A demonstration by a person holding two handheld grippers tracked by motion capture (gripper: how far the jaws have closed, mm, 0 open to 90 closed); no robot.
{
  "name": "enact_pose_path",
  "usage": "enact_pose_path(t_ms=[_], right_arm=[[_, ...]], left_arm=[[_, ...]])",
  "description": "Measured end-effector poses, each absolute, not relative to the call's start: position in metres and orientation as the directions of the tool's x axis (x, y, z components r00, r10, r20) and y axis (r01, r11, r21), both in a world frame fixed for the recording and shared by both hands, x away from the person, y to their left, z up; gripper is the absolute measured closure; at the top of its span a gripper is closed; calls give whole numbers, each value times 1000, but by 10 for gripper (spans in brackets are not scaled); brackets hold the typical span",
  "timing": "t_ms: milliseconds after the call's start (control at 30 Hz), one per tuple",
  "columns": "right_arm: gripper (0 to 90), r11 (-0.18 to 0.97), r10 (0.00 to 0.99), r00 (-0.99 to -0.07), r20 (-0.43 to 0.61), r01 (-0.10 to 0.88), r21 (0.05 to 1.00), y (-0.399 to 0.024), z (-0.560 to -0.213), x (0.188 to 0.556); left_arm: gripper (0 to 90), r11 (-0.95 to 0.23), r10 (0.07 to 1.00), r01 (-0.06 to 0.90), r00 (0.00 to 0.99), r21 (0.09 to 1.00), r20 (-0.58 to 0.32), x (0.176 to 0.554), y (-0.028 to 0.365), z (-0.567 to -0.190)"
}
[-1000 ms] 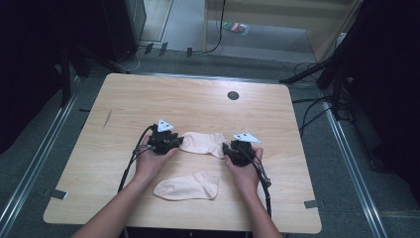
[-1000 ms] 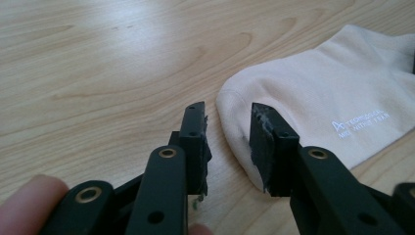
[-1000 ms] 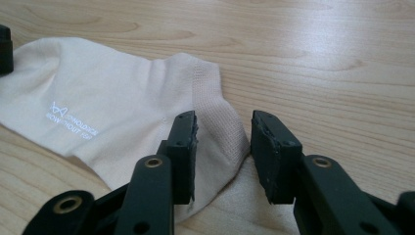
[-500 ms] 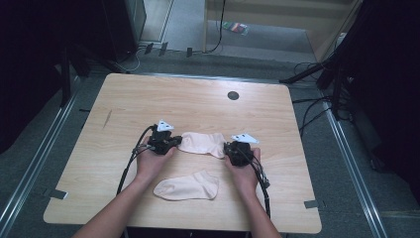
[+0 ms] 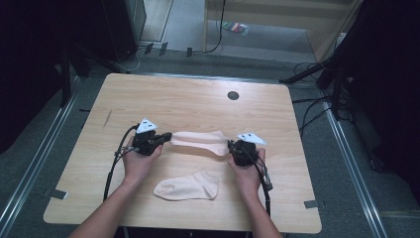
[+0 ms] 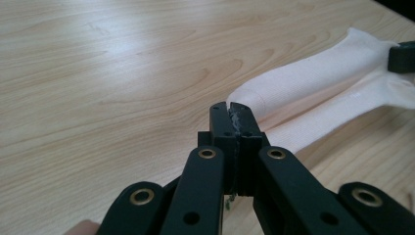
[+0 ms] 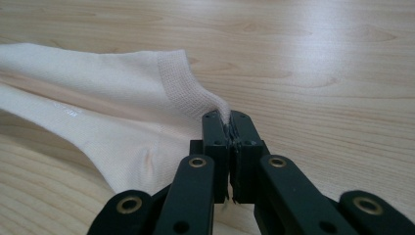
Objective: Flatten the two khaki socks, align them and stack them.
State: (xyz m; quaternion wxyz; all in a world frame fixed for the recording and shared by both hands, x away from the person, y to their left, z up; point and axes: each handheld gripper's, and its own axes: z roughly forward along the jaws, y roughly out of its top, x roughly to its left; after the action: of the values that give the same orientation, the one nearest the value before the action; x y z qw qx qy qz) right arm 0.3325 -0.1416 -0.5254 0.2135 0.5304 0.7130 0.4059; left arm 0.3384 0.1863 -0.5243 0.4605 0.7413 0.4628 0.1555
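The left gripper (image 5: 166, 137) and right gripper (image 5: 231, 147) each pinch one end of the stretched sock (image 5: 198, 142). The other sock (image 5: 187, 186) lies nearer the person.

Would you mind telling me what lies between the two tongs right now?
In the high view, one sock is stretched between the left tongs and the right tongs, each shut on one end. A second sock lies nearer the person.

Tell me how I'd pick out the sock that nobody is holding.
Start at the wooden table and find the person's two hands near its front. Between them a pale sock is stretched by the left gripper and right gripper. The loose sock lies flat just nearer the front edge, between the forearms, touched by nothing.
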Motion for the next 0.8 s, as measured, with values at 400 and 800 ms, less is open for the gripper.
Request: enact_pose_path(t_ms=[400, 800], right_arm=[[881, 112, 871, -453, 191, 561, 820, -128, -495, 300], [879, 159, 842, -505, 188, 566, 809, -123, -499, 262]], left_arm=[[900, -99, 792, 500, 563, 860, -236, 276, 205, -501], [900, -112, 791, 510, 565, 853, -234, 230, 214, -506]])
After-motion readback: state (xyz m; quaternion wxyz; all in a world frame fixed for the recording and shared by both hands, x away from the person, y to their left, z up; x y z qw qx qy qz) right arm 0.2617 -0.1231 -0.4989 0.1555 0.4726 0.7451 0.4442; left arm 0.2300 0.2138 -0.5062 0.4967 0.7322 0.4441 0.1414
